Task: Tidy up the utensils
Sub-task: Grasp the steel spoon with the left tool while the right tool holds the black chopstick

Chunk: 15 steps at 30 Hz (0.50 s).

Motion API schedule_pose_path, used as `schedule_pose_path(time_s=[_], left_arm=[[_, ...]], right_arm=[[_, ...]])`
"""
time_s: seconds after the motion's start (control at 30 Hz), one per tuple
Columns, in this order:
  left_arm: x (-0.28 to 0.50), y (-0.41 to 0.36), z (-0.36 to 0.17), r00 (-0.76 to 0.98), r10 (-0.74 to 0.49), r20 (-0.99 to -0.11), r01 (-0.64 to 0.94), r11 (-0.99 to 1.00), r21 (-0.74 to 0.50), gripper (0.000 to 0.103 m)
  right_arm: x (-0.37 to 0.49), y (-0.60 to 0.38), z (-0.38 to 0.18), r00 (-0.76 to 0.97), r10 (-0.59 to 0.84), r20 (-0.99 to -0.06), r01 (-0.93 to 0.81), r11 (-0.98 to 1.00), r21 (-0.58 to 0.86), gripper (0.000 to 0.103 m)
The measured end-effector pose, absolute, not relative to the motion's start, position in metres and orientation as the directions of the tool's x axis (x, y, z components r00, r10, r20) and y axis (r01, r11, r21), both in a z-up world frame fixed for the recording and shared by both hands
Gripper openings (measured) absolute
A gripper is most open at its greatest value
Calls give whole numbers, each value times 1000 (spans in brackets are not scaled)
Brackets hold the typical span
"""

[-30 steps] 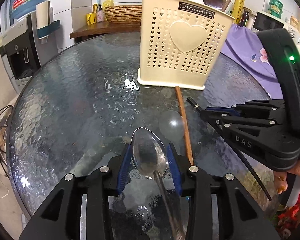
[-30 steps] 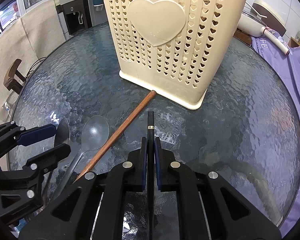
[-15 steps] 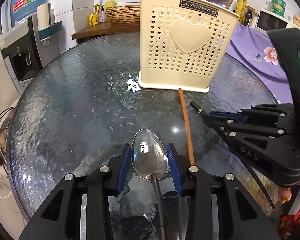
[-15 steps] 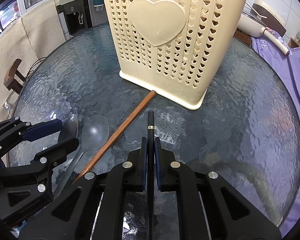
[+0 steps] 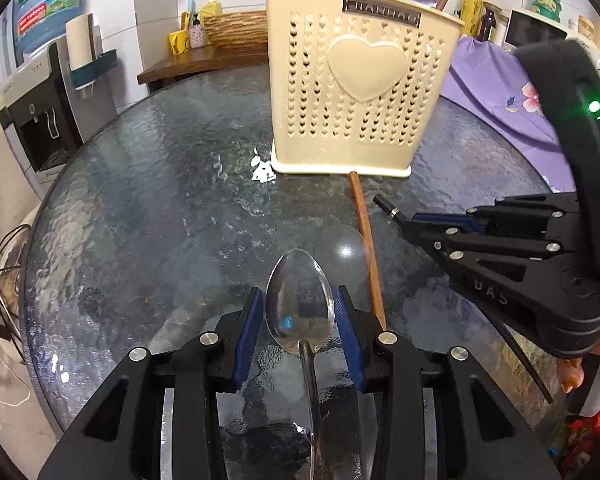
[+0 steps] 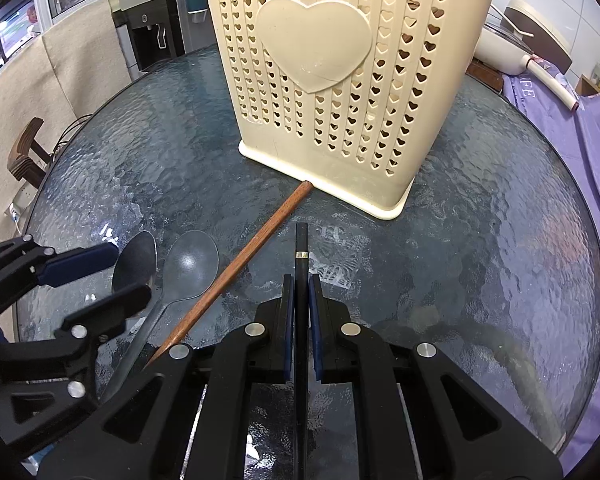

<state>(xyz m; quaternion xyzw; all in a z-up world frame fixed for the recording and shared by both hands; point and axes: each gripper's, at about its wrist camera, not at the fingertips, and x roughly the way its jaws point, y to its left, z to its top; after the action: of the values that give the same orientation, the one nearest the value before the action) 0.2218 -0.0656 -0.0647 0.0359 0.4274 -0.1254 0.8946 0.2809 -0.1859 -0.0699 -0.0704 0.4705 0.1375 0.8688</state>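
My left gripper [image 5: 299, 312] clamps a metal spoon [image 5: 299, 306] by its bowl, above the glass table [image 5: 140, 220]. My right gripper [image 6: 299, 312] pinches a black chopstick [image 6: 301, 256]. A brown chopstick [image 6: 240, 266] lies on the glass, its tip touching the cream utensil basket [image 6: 340, 80]; a clear plastic spoon [image 6: 190, 264] lies beside it.

Holder [image 6: 332, 80] top cut off; label [image 5: 382, 14] blurred.

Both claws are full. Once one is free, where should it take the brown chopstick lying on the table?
Probably mid-shaft on the brown chopstick, from above, jaws across it. It lies flat on the glass, far end against the holder, clear spoon close alongside.
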Motion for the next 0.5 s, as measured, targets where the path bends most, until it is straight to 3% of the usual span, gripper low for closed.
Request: schedule_pose_path(time_s=[0.5], left_arm=[[230, -83, -68, 585, -167, -793, 280, 960, 4, 35]], right_arm=[[284, -183, -70, 518, 167, -839, -306, 952, 1, 8]])
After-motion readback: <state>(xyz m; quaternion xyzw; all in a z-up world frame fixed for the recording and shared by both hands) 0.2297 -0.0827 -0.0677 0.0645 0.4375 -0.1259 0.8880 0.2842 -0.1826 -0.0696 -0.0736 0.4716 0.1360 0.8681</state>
